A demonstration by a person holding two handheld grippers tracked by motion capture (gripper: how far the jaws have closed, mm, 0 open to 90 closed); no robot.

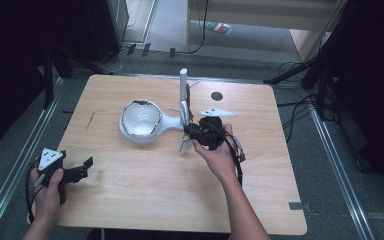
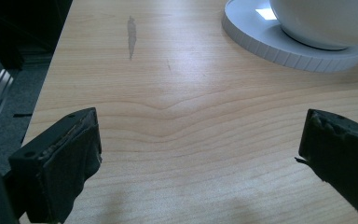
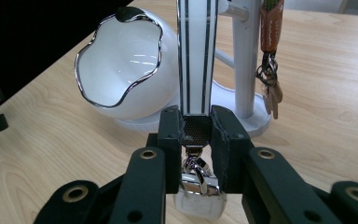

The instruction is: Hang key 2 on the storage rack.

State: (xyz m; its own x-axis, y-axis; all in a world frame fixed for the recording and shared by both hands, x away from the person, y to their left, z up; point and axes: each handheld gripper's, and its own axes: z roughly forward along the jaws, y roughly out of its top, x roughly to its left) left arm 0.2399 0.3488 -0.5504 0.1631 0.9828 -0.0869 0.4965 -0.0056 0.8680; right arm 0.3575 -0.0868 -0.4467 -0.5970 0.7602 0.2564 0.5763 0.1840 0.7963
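Observation:
A white stand has a chrome-rimmed bowl (image 1: 141, 120) (image 3: 121, 70) and an upright post (image 1: 183, 92) (image 3: 245, 60). My right gripper (image 1: 190, 132) (image 3: 196, 135) is beside the post, shut on the dark mesh end of a white strap with black stripes (image 3: 195, 56) that runs upward. Below the jaws hang its metal clasp and a white fob (image 3: 199, 204). From the post hangs a brown strap (image 3: 270, 23) with a bunch of keys (image 3: 270, 91). My left gripper (image 1: 82, 167) (image 2: 200, 154) stands open at the table's front left corner, nothing between its jaws.
The stand's ribbed round base (image 2: 279, 44) lies ahead of the left gripper to the right. A small black disc (image 1: 216, 96) sits on the wooden table (image 1: 130, 200) behind the stand. Metal rails and cables run along the floor on both sides.

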